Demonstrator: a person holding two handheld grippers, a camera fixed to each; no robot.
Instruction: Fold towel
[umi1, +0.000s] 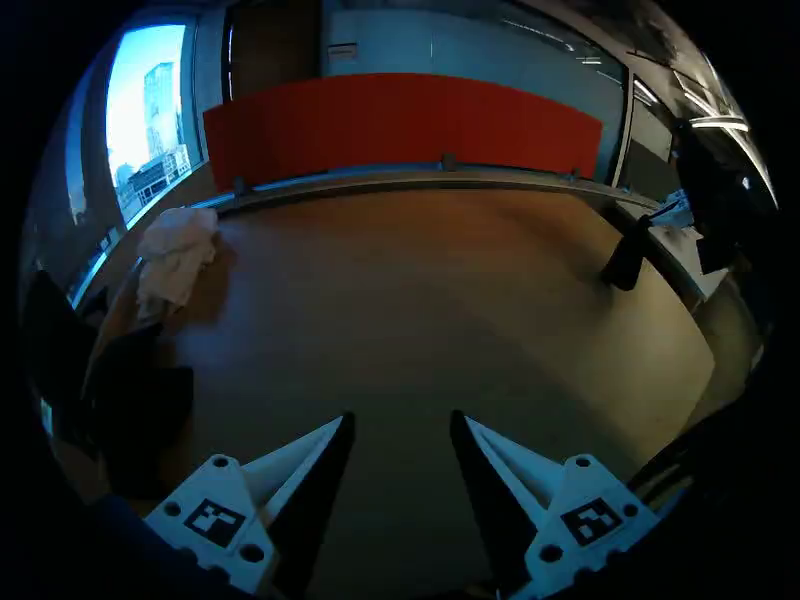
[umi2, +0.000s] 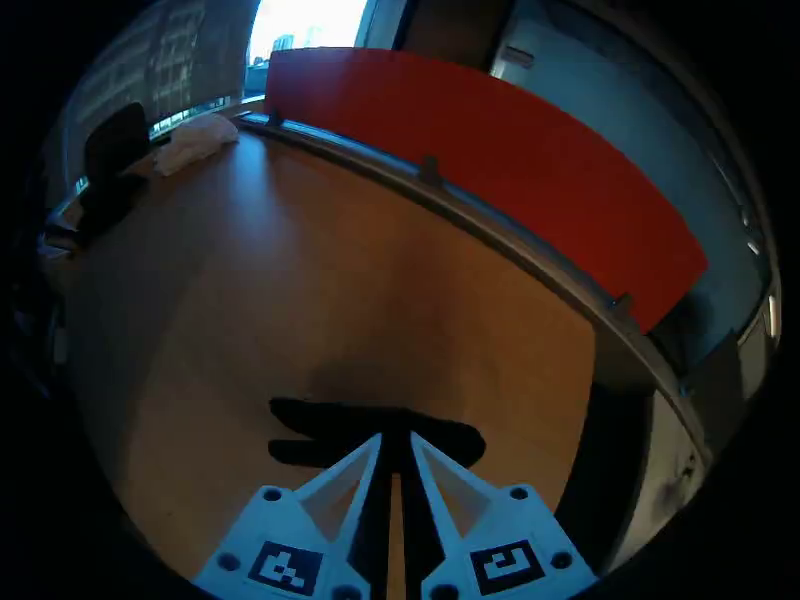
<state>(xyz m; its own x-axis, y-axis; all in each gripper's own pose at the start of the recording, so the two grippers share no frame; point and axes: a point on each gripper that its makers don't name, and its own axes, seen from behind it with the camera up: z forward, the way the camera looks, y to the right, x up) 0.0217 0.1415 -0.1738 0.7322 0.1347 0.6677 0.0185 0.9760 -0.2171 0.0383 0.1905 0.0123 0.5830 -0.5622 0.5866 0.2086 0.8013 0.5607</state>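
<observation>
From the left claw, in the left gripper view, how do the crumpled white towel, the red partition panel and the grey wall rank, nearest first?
1. Crumpled white towel, on the far-left corner of the wooden table.
2. Red partition panel, beyond the table's far edge.
3. Grey wall, behind the panel.

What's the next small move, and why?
Probably move the left claw forward and leftward toward the towel. It lies crumpled at the far edge of the table, untouched, well beyond reach. The left claw is open and empty; the right claw looks shut, and the towel seems farther off in its view.
</observation>
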